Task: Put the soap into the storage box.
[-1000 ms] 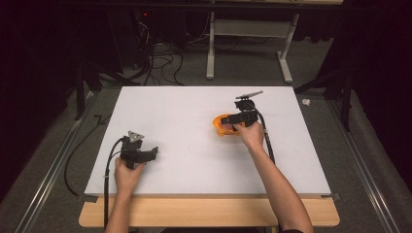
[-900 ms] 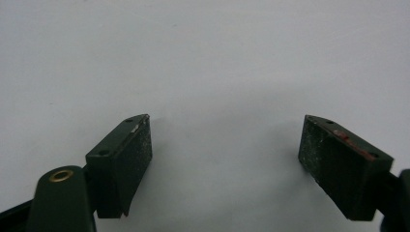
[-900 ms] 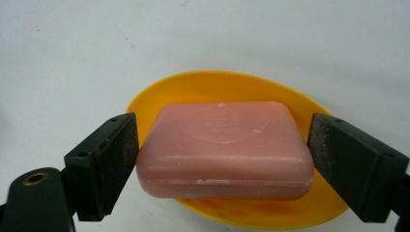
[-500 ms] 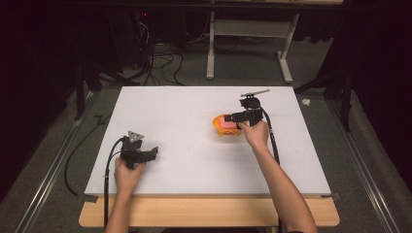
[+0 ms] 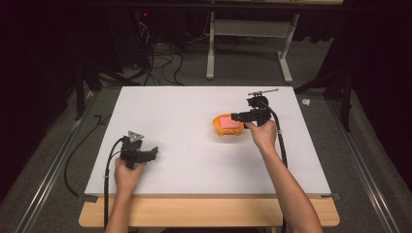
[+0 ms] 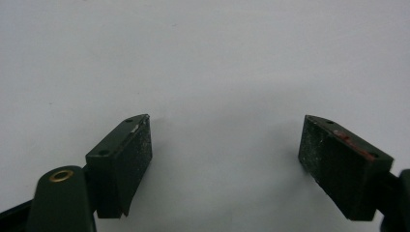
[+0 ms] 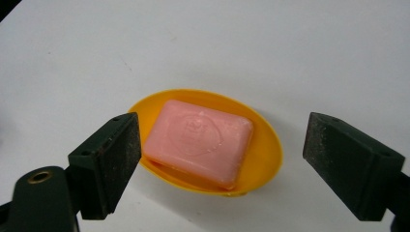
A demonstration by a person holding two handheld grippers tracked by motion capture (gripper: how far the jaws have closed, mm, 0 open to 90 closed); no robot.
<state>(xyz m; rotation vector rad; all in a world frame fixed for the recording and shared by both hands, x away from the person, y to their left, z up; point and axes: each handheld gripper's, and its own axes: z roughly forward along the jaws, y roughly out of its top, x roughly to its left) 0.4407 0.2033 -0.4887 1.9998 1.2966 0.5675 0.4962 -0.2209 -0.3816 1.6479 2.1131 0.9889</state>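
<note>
A pink bar of soap [image 7: 198, 141] lies in an oval yellow dish [image 7: 263, 159] on the white table [image 5: 194, 107]. From above, the soap [image 5: 229, 123] and dish [image 5: 224, 130] sit right of the table's middle. My right gripper [image 7: 220, 159] is open, held just above and behind the dish with its jaws wide to either side, touching nothing. It appears from above [image 5: 238, 117] at the dish's right edge. My left gripper [image 6: 225, 154] is open over bare table; it rests near the front left [image 5: 151, 153].
The table's front wooden edge [image 5: 209, 213] runs below my forearms. Beyond the far edge stand a white desk frame [image 5: 248, 43] and cables on the floor [image 5: 155, 58]. Metal rails [image 5: 43, 184] flank both sides.
My right gripper has drawn back to the right and lifted off the dish, so the pink soap is now uncovered. The left gripper has stayed put.
</note>
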